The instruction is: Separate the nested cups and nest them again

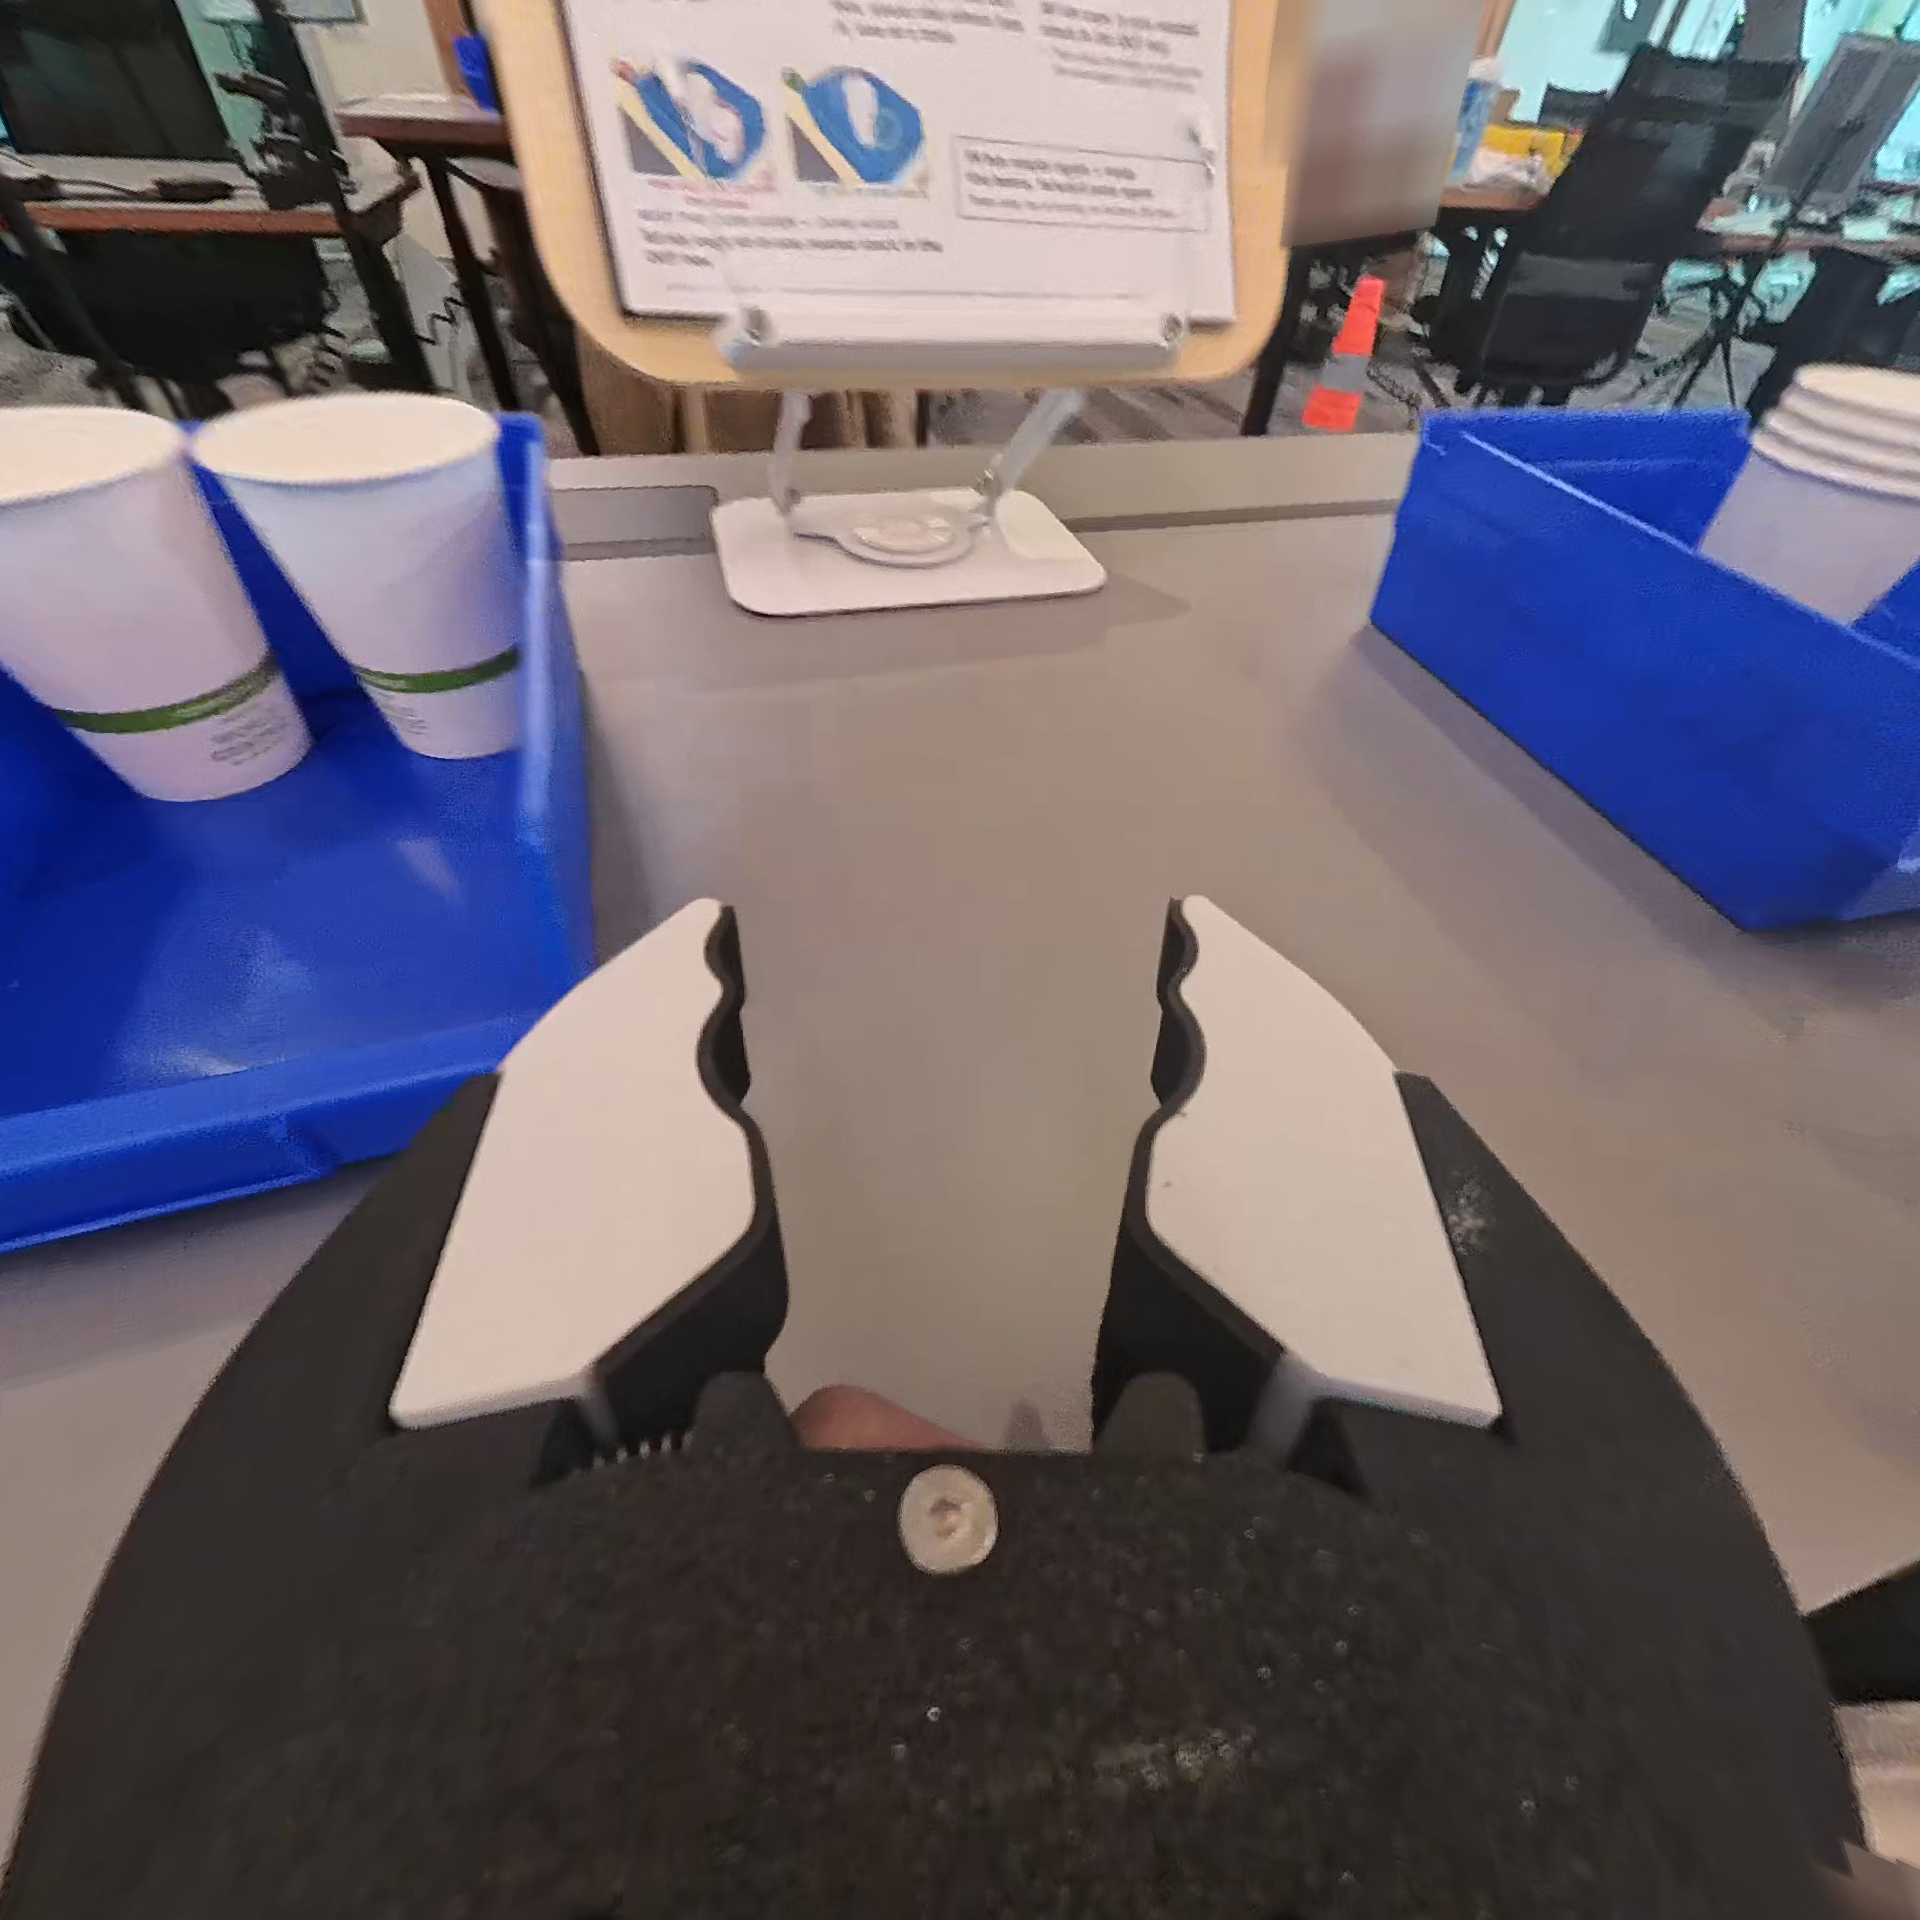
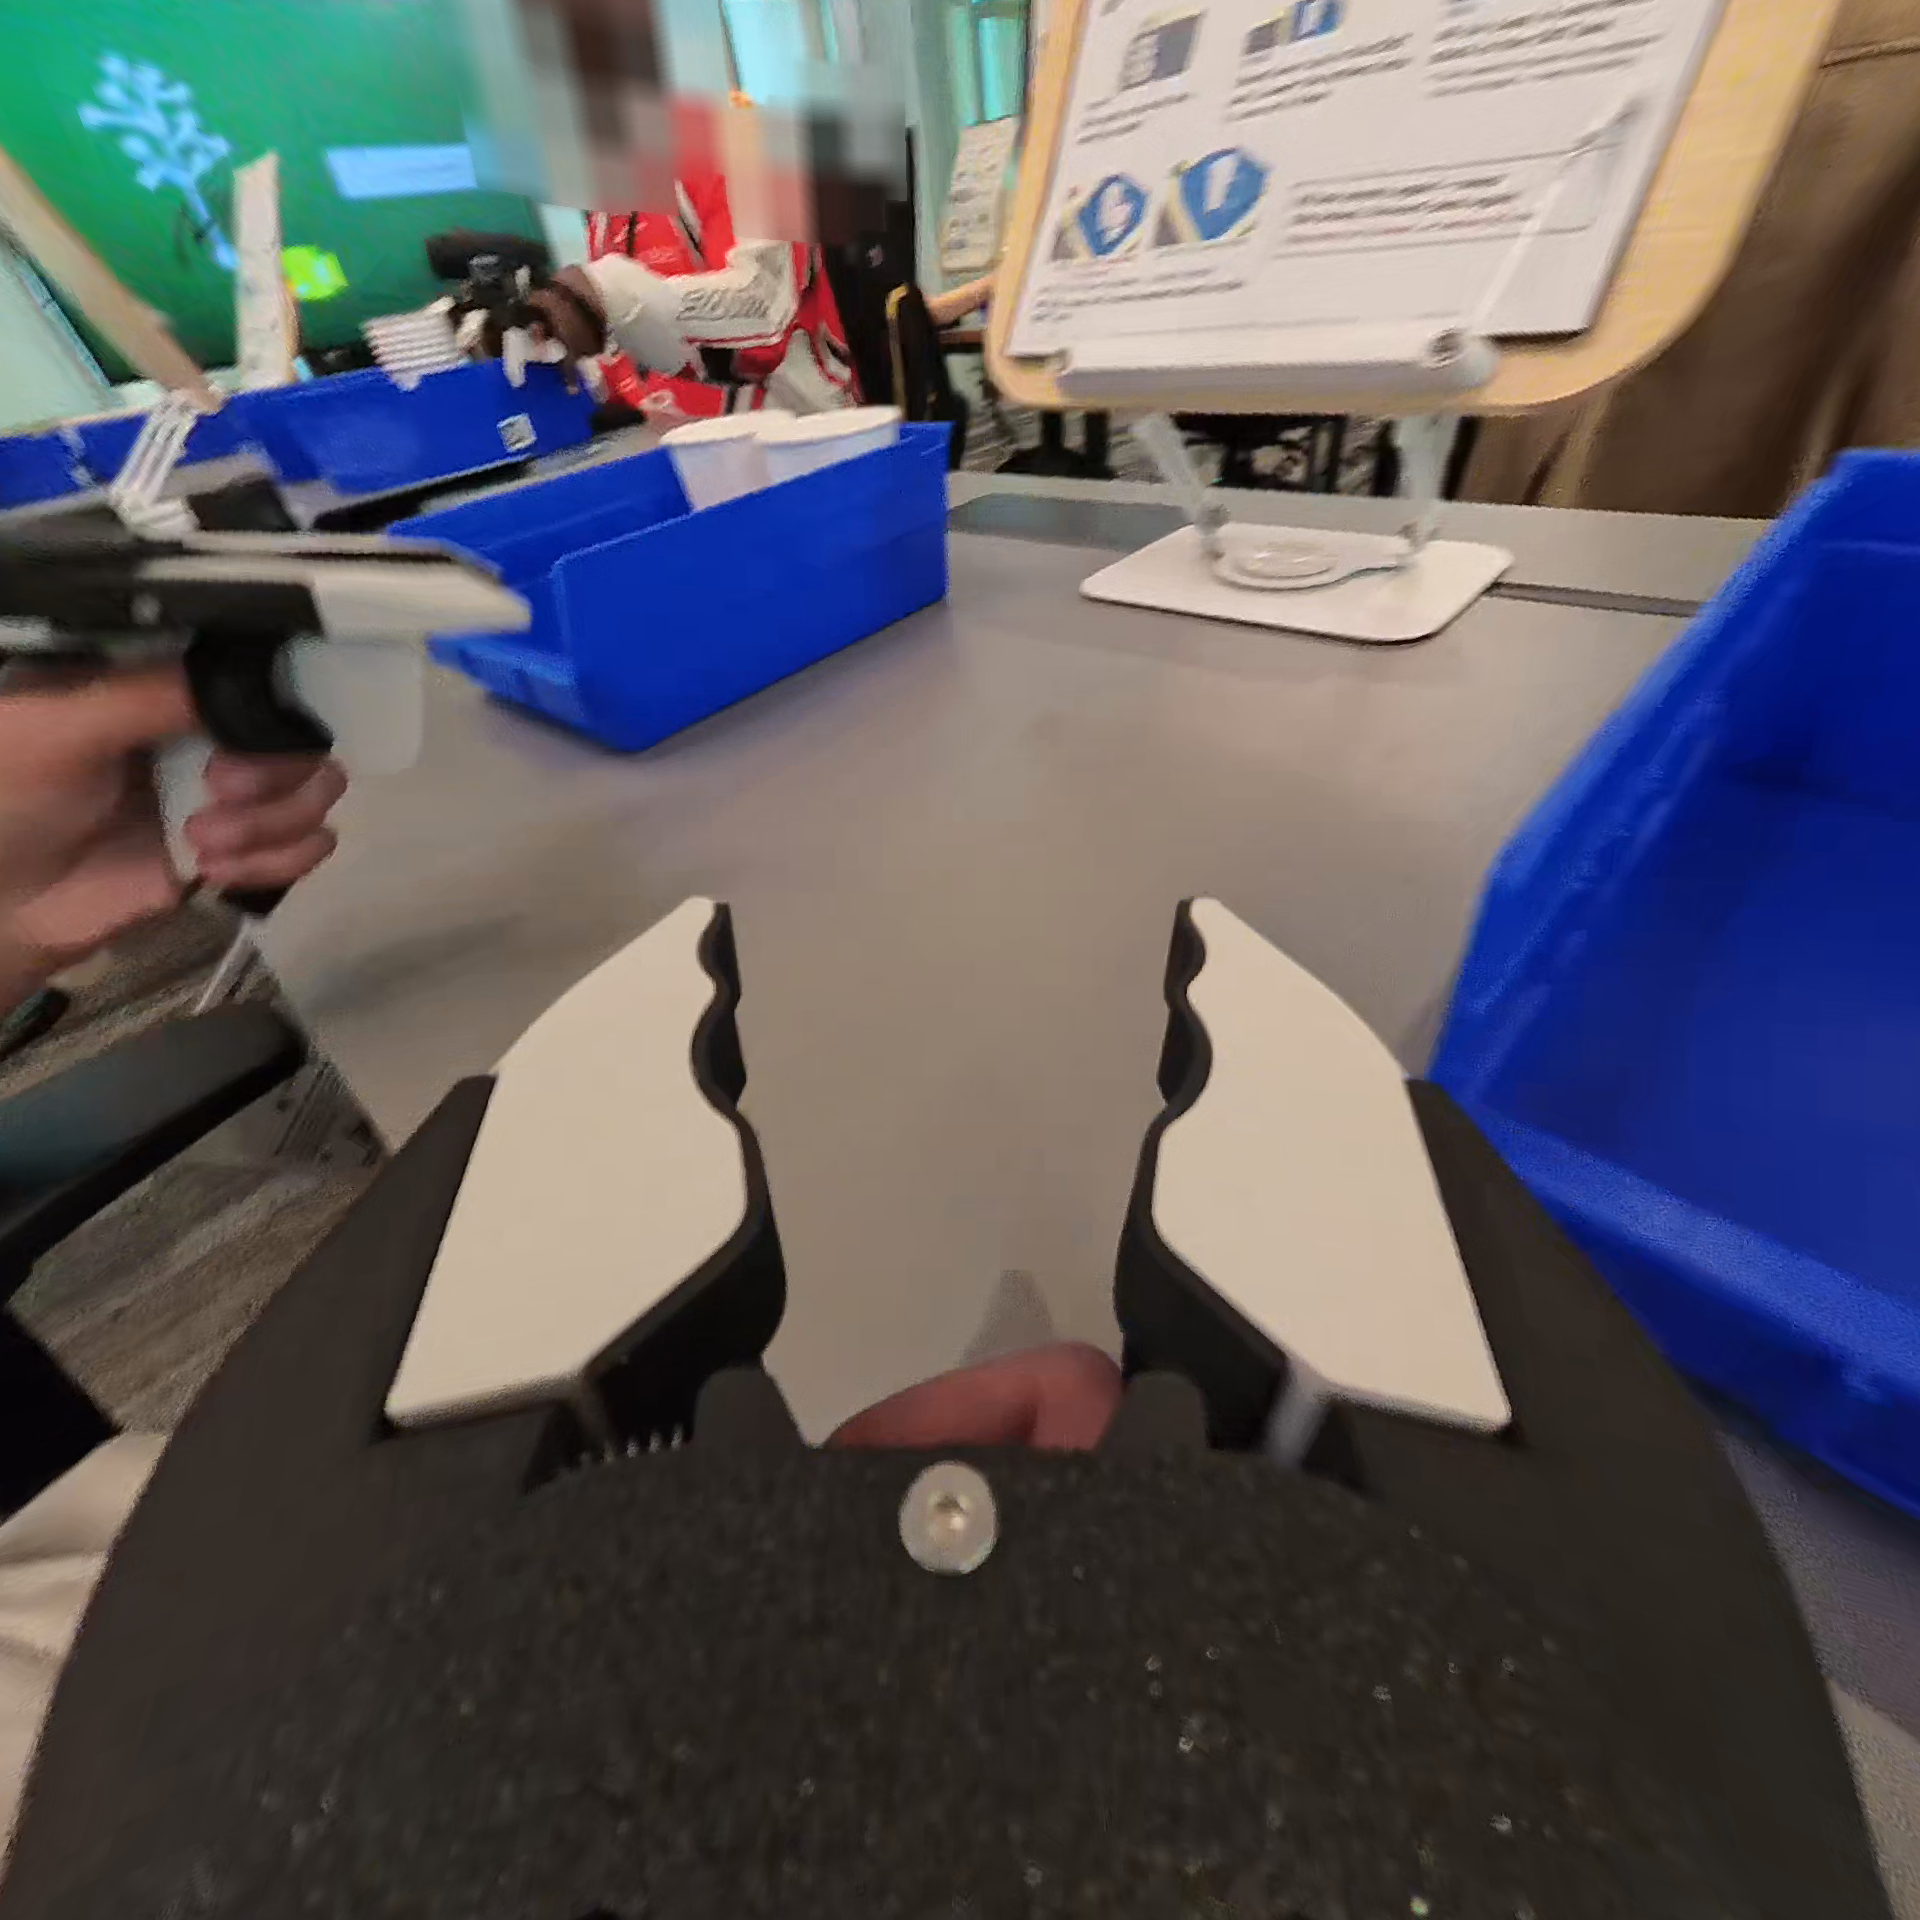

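Two single white paper cups [image 1: 135, 592] [image 1: 384, 561] with green bands stand in the blue bin [image 1: 260, 935] at the left. A nested stack of white cups [image 1: 1829, 488] stands in the blue bin [image 1: 1621, 707] at the right. My left gripper [image 1: 951, 925] is open and empty over the grey table, between the bins. My right gripper [image 2: 951, 925] is open and empty over the table, left of the right bin [image 2: 1704, 1039]. The left gripper [image 2: 343, 613] also shows in the right wrist view, held in a hand. The left bin's cups [image 2: 779, 447] show far off.
A document stand [image 1: 914, 540] holding an instruction sheet sits at the table's far middle. The grey table [image 1: 935, 790] lies between the two bins. Behind it are other desks, chairs, an orange cone [image 1: 1351, 358] and a person at another table with blue bins [image 2: 416, 426].
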Tool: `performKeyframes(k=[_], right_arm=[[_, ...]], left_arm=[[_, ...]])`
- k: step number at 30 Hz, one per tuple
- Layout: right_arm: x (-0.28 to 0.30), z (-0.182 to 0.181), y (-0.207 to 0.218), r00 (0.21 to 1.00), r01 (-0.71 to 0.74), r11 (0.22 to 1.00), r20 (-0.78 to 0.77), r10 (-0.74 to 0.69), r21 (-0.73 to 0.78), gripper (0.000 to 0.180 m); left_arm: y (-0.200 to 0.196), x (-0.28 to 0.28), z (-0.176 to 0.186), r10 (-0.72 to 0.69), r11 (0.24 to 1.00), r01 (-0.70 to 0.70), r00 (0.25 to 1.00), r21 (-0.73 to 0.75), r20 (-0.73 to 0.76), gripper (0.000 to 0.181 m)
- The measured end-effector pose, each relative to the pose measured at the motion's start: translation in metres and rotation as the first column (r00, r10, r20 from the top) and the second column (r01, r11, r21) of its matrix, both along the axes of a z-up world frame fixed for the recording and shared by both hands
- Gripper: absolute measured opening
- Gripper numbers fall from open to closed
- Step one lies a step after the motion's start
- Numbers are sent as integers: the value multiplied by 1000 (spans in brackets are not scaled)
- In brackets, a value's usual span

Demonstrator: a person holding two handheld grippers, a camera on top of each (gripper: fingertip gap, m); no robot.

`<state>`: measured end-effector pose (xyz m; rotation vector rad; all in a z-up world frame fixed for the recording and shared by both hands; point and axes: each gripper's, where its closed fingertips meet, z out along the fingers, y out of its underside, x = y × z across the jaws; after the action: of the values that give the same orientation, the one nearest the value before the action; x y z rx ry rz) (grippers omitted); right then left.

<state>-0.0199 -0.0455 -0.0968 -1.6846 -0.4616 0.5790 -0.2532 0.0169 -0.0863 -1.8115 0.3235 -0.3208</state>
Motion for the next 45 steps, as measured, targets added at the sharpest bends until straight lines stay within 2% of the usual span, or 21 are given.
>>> performKeyframes(k=[4, 6, 8, 11, 15, 18, 20, 24, 27, 29, 34, 36, 40, 45], right_arm=[[3, -5, 0, 999, 6, 1000, 48, -7, 11, 79], [3, -5, -1, 1000, -23, 999, -16, 22, -28, 78], [3, -7, 0, 997, -44, 997, -66, 39, -62, 77], [1, -9, -1, 994, -70, 994, -85, 63, -86, 76], [-4, -7, -6, 994, -85, 994, -72, 80, -76, 76], [-7, -6, -9, 993, -101, 992, -74, 96, -77, 75], [-10, -7, -11, 991, -118, 989, -78, 112, -85, 74], [-15, -12, -12, 986, -147, 983, -90, 137, -107, 73], [-19, -15, -14, 981, -173, 976, -105, 160, -131, 72], [-19, -15, -15, 981, -174, 976, -106, 160, -134, 71], [-20, -13, -17, 980, -184, 974, -106, 170, -133, 70], [-20, -10, -19, 977, -193, 972, -115, 179, -130, 69], [-12, -2, -17, 979, -179, 977, -120, 165, -113, 69], [16, 17, -7, 984, -124, 990, -135, 114, -68, 69]], left_arm=[[22, -57, 39, 126, 989, -126, 992, 75, 15, 76], [48, -89, 58, 167, 983, -167, 986, 79, 8, 76], [86, -113, 62, 176, 983, -174, 984, 50, -28, 76], [151, -125, 33, 121, 987, -130, 989, -99, -88, 82], [217, -130, -17, 135, 960, -163, 982, -228, -134, 85], [247, -128, -37, 155, 950, -187, 978, -251, -140, 86], [262, -129, -37, 190, 952, -213, 974, -218, -124, 86], [280, -121, -37, 173, 961, -195, 977, -197, -123, 96], [287, -113, -47, 131, 971, -167, 970, -171, -204, 80], [289, -110, -49, 124, 971, -170, 959, -165, -256, 78], [286, -104, -47, 86, 967, -119, 985, -226, -149, 75], [279, -104, -35, 74, 974, -94, 992, -206, -105, 75], [246, -113, -9, 36, 988, -52, 994, -149, -105, 74], [177, -133, 38, -31, 999, 28, 998, -45, -59, 74]])
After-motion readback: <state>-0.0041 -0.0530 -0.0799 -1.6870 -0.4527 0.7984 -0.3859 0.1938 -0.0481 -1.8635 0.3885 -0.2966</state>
